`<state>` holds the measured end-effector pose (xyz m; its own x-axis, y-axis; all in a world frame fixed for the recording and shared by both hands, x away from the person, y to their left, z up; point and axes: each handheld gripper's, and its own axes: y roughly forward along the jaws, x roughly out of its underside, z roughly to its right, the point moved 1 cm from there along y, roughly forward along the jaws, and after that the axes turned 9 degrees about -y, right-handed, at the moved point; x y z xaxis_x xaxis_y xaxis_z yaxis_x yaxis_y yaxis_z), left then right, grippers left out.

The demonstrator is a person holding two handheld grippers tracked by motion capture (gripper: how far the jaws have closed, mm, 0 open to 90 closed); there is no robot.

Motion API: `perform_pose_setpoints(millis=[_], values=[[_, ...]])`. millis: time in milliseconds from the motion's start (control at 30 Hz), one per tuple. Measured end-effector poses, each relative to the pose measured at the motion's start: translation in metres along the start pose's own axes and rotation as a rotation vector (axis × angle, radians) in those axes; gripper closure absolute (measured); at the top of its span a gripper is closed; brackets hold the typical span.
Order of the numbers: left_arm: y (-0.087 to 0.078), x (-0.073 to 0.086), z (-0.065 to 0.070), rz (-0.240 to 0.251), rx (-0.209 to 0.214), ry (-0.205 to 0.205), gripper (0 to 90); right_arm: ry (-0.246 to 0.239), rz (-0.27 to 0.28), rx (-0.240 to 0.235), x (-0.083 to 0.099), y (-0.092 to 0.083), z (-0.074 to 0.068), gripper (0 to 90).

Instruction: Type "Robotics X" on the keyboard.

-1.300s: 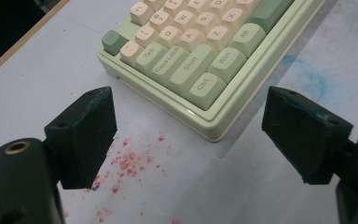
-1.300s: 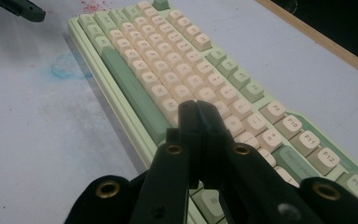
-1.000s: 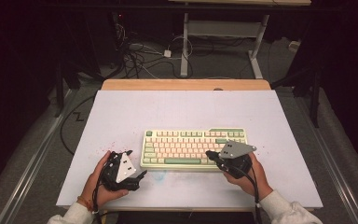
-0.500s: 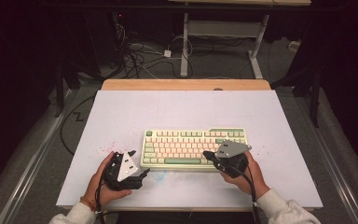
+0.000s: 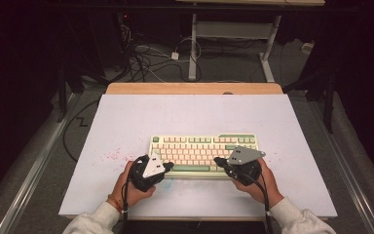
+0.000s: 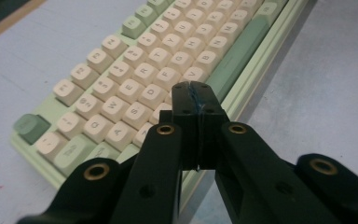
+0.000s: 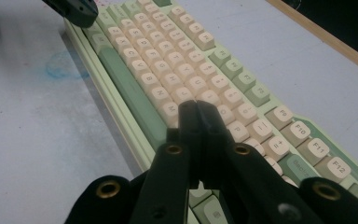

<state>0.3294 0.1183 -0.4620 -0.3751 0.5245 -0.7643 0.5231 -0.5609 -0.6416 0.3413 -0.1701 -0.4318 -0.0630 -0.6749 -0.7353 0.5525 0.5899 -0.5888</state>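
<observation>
A blocky pale-green keyboard (image 5: 203, 155) with cream keycaps lies at six o'clock on the matte white bench (image 5: 126, 122) (red-speckled, wood-edged). Left tongs (image 6: 193, 88) just closed empty; right tongs (image 7: 196, 105) shut empty, both over the keys.

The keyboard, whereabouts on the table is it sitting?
In the high view the keyboard lies on the near half of the white table, about centred side to side, with the left gripper at its near left corner and the right gripper at its near right part.

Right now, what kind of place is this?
Probably a lab or recording workspace: a white work table bearing one keyboard, loose cables on the floor, and another desk's metal legs behind.
</observation>
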Motion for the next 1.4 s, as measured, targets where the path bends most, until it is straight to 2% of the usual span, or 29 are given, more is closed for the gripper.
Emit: perform_pose_setpoints(millis=[67,200,333,433,533,633,733,867,1000,1067,1200,1400], values=[[0.005,-0.002,-0.001,-0.005,0.014,-0.016,86.0,0.003,0.001,0.004,0.001,-0.001,0.001,90.0],[0.012,-0.006,0.0,-0.008,0.019,-0.017,84.6,0.005,0.0,0.011,0.001,-0.003,0.002,90.0],[0.019,-0.009,0.004,-0.025,0.018,-0.002,84.9,0.006,-0.002,0.012,0.002,-0.003,0.004,90.0],[0.027,-0.01,0.007,-0.067,0.016,0.021,86.6,0.005,-0.004,0.016,0.002,-0.004,0.004,90.0],[0.027,-0.012,0.006,-0.073,0.0,0.019,86.8,0.008,-0.006,0.018,0.003,-0.005,0.005,90.0],[0.019,-0.013,0.005,-0.037,0.012,0.015,81.7,0.008,-0.013,0.025,0.006,-0.006,0.007,90.0],[0.009,-0.015,0.002,0.004,-0.005,0.012,78.3,0.013,-0.022,0.037,0.009,-0.008,0.01,90.0],[-0.002,-0.014,-0.004,0.037,-0.036,0.016,69.5,0.024,-0.048,0.048,0.017,-0.008,0.015,90.0],[-0.01,-0.01,-0.009,0.06,-0.068,0.007,56.3,0.034,-0.077,0.06,0.025,-0.006,0.019,90.0],[-0.014,-0.008,-0.011,0.071,-0.109,0.011,47.0,0.038,-0.087,0.064,0.027,-0.005,0.021,90.0],[-0.017,-0.003,-0.014,0.068,-0.128,-0.003,33.0,0.044,-0.11,0.063,0.032,-0.002,0.023,90.0],[-0.022,0.002,-0.017,0.075,-0.14,-0.013,21.4,0.045,-0.137,0.061,0.036,0.004,0.024,90.0]])
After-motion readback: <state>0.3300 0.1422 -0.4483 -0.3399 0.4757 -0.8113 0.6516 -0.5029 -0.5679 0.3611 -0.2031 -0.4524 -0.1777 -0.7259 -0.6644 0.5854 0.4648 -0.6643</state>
